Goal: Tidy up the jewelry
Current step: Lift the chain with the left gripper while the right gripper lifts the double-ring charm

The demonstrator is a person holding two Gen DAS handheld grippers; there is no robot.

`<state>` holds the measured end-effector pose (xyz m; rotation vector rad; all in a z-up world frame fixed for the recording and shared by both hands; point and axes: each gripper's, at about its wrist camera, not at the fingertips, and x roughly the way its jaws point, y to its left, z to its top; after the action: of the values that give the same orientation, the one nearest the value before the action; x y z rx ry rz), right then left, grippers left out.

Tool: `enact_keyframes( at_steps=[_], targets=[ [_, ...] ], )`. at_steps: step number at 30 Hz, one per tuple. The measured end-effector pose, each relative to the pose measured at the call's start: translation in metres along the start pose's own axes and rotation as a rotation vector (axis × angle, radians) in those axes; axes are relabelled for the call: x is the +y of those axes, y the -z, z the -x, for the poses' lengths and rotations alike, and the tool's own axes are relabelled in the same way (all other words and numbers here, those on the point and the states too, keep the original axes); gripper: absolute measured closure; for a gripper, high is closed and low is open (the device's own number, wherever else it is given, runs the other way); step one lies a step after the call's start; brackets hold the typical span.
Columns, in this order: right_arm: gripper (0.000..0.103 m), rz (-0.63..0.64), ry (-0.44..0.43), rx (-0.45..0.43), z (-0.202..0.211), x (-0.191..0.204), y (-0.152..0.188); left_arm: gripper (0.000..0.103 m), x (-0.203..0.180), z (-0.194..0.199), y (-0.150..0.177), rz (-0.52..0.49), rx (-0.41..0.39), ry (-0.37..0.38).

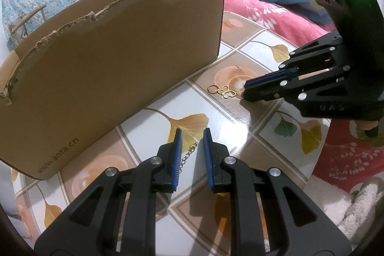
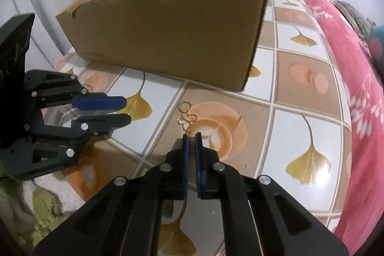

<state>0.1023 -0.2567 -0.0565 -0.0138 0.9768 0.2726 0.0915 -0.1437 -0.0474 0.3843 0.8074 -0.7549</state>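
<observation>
Box [image 1: 115, 59]: matt brown cardboard — top edge torn and ragged
Table cover [image 2: 309, 112]: glossy, smooth, reflecting light
Earring [image 2: 186, 117]: thin shiny gold-coloured metal
Blanket [image 1: 276, 16]: soft pink fleecy cloth
Gripper pads [image 1: 208, 155]: ribbed blue — arms matt black plastic

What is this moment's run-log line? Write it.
left gripper: open, chain between fingers | right gripper: shut on gold earring | cardboard box: behind earring
</observation>
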Motion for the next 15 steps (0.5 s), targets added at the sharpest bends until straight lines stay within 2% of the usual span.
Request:
enact_keyframes(
  at_steps=[2, 4, 5, 12, 15],
  targets=[
    [0.095, -0.009, -0.009, -0.012, 0.001, 0.0, -0.003, 0.086, 0.0, 0.0, 0.0, 0.0, 0.002, -0.006],
    [0.079, -0.003, 0.005, -0.025, -0.001, 0.004, -0.006, 0.086, 0.001, 0.001, 0.0, 0.0, 0.003, -0.009],
    [0.077, 0.002, 0.017, -0.03, -0.004, 0.006, -0.008, 0.086, 0.0, 0.001, 0.0, 0.0, 0.003, -0.011],
    [0.078, 0.05, 0.079, -0.031, -0.018, 0.017, -0.015, 0.086, 0.0, 0.003, 0.001, 0.005, 0.003, -0.012],
    [0.088, 0.047, 0.073, -0.029, -0.019, 0.017, -0.012, 0.086, 0.001, 0.003, 0.001, 0.007, 0.002, -0.012]
  ],
)
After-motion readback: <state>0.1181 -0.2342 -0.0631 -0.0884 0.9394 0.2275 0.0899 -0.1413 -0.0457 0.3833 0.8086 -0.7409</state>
